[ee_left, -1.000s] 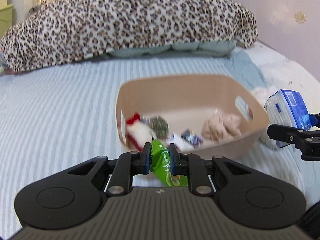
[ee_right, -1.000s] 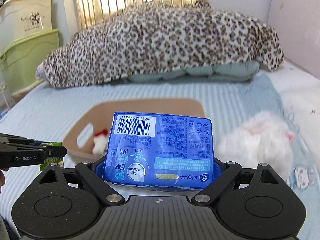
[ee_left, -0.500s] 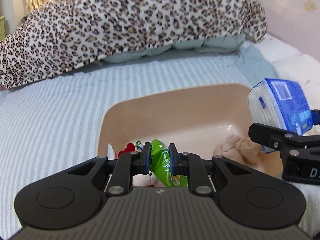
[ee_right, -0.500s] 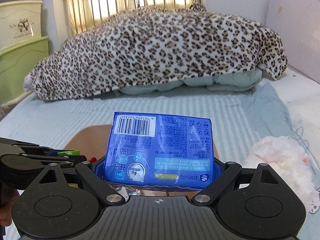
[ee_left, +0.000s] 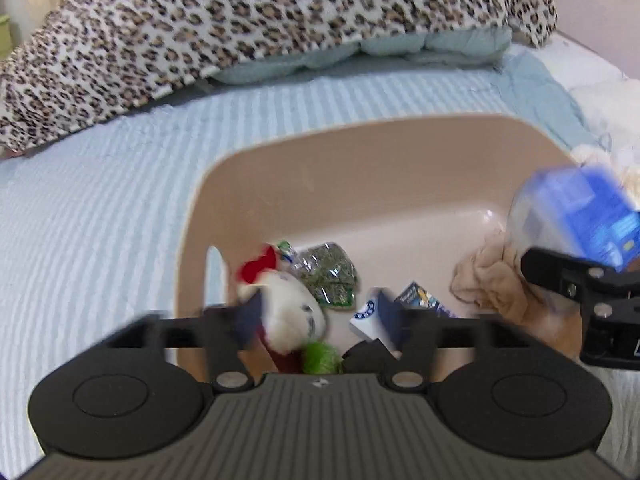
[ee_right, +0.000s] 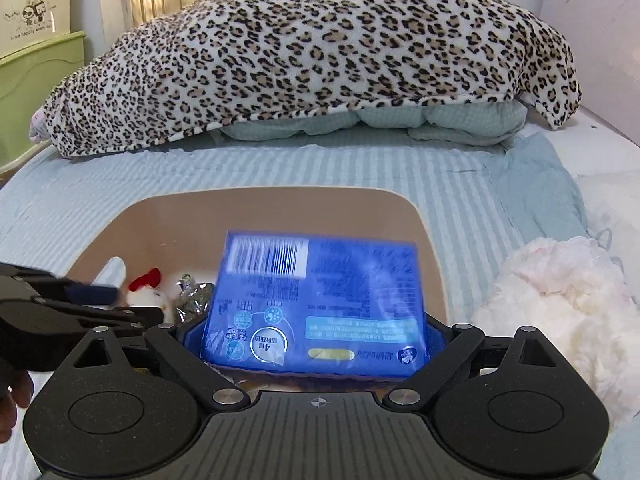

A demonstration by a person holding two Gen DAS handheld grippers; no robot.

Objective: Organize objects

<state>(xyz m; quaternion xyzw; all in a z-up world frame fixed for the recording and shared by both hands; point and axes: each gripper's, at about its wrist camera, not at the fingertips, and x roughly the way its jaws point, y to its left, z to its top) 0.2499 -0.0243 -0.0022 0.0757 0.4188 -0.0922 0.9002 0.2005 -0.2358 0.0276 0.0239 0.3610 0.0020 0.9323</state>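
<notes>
A beige plastic basket (ee_left: pixel 360 148) sits on the striped bed; it also shows in the right wrist view (ee_right: pixel 276 204). My left gripper (ee_left: pixel 318 312) is open over the basket's near edge; the green packet (ee_left: pixel 320 358) lies loose just below its jaws. Inside the basket are a white plush with a red bow (ee_left: pixel 286 308), a foil snack bag (ee_left: pixel 330 276), small packets (ee_left: pixel 416 304) and a beige cloth (ee_left: pixel 492 276). My right gripper (ee_right: pixel 314 330) hangs over the basket with the blue tissue pack (ee_right: pixel 316 300) between its spread fingers, blurred and tilting; I cannot tell whether it is gripped. The pack also shows in the left wrist view (ee_left: pixel 580 212).
A leopard-print blanket (ee_right: pixel 320 56) is piled over pale green pillows (ee_right: pixel 400 120) at the head of the bed. A fluffy white plush (ee_right: pixel 560 308) lies right of the basket. Green and cream storage boxes (ee_right: pixel 36 60) stand at the left.
My left gripper has opened and let go of the green packet, which has dropped below the jaws. Both grippers moved over the basket. The blue pack has shifted forward and blurred.
</notes>
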